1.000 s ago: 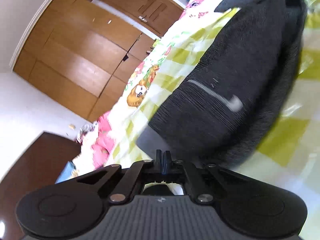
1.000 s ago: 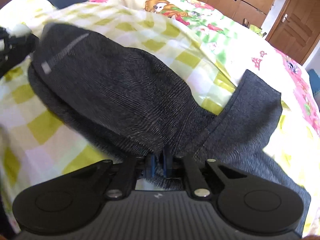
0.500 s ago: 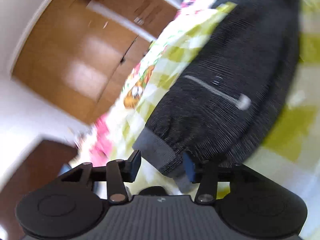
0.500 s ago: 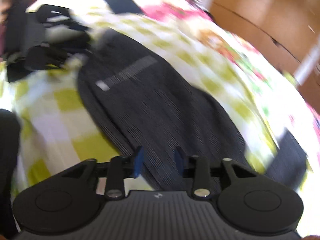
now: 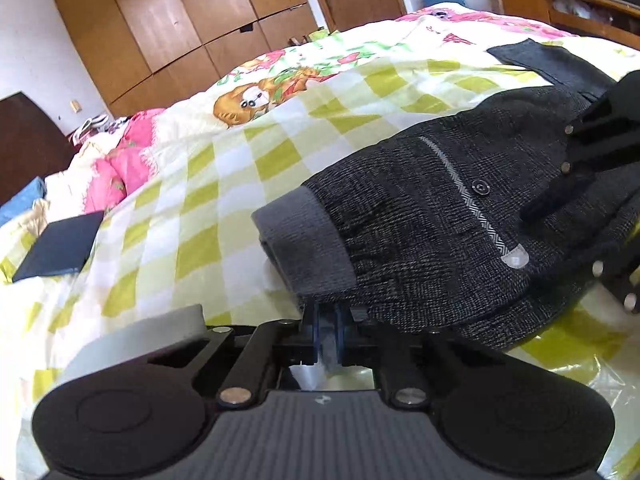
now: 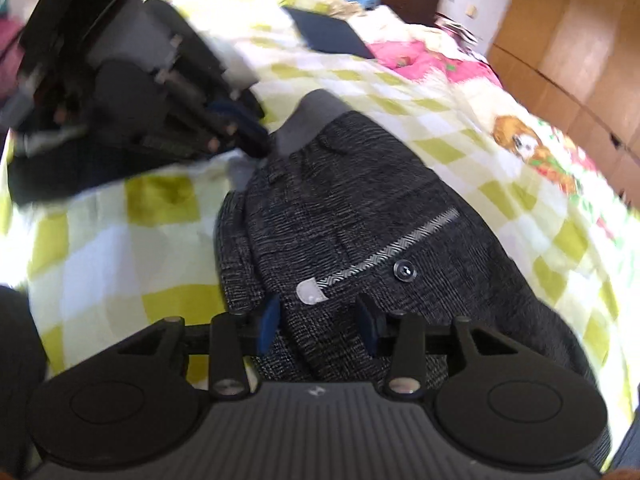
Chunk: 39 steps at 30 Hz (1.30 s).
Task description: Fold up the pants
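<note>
The dark charcoal knitted pants point(image 5: 452, 216) lie folded over on the bed, on a quilt of yellow-green and white checks point(image 5: 192, 216) with a cartoon bear print point(image 5: 244, 104) and pink patches further up. A plain grey ribbed cuff point(image 5: 304, 248) points toward the left wrist camera, and across the top layer runs a silver herringbone pocket trim point(image 5: 464, 196) with a small dark round button point(image 5: 479, 188) beside it and a pale tab at its lower end.

The left claw point(image 5: 326, 330) sits low at the near edge of the cuff with its blue-padded fingers point(image 5: 316, 332) pressed together; whether any cloth is caught between them cannot be told, since the cuff's edge hangs just over the tips. In the right wrist view the same claw point(image 6: 244, 132) shows blurred, right beside the grey cuff point(image 6: 316, 116).

The right claw point(image 6: 318, 322) is spread wide, its blue pads point(image 6: 268, 320) standing apart on either side of the fabric just below the pale tab, resting on or just above the pants without pinching them. From the left wrist view its black linkage point(image 5: 592, 148) leans in over the far half of the garment.

A flat dark navy rectangular object point(image 5: 60, 248) lies on the quilt well apart from the pants, and a brown wooden wardrobe point(image 5: 168, 28) stands beyond the bed
</note>
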Each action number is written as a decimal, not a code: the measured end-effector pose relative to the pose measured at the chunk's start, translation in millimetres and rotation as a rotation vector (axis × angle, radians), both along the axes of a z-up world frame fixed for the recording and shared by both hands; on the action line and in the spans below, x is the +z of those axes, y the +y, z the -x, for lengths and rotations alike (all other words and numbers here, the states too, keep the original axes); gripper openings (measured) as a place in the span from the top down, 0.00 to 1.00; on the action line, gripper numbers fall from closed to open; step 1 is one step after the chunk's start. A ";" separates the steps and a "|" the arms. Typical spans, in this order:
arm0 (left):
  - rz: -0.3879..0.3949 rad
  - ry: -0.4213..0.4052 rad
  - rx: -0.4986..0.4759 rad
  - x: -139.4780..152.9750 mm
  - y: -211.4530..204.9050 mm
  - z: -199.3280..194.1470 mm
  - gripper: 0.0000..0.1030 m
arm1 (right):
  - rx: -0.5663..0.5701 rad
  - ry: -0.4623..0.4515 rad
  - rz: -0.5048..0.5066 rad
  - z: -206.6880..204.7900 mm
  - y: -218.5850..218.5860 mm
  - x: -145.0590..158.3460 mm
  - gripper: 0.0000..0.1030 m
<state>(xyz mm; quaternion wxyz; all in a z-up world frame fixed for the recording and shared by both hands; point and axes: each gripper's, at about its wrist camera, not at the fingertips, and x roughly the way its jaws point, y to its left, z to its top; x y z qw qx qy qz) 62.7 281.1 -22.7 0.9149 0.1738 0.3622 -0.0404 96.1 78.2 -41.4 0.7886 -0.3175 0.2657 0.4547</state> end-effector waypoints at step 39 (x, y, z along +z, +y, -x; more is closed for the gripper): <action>0.028 -0.058 0.140 36.2 -22.4 48.0 0.41 | -0.378 0.080 -0.203 -56.8 -129.9 61.3 0.54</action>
